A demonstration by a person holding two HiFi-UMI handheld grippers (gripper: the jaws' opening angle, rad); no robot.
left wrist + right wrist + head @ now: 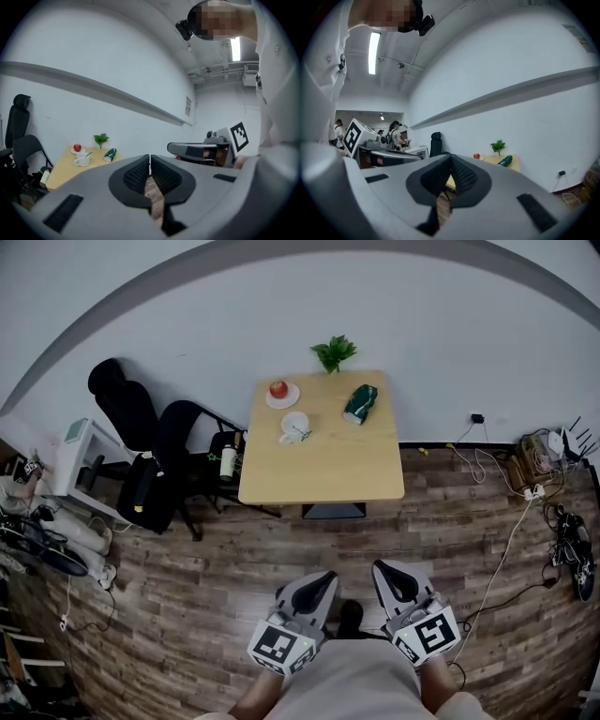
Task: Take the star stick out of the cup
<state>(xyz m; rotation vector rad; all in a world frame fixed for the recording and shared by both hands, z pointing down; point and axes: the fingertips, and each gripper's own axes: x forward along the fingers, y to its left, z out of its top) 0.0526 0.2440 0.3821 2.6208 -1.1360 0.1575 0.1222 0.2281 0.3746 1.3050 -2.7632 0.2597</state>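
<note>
- The star stick [88,154] stands in the cup [81,161]; from the left gripper view you see only a thin dark sliver leaning out over the rim to the right; it is too small there to make out the star.
- The cup is white with a handle; it sits on the light wooden table [323,465], in the far left part of the top.
- Just behind the cup a red apple [278,388] lies on a small white plate [284,401]; a green pouch [360,403] lies to the cup's right, apart from it; a small green plant [334,352] stands at the far edge against the white wall.
- Black chairs [178,442] crowd the table's left side; a bottle [228,461] stands among them close to the table's edge; white cables [502,563] trail across the plank floor [187,596] on the right.
- Your left gripper [323,576] is low and close to your body, well apart from the table; its jaws are pressed together with nothing between them.
- Your right gripper [382,568] hangs just beside the left one, equally far from the cup; its jaws also meet at the tips and pinch nothing.
</note>
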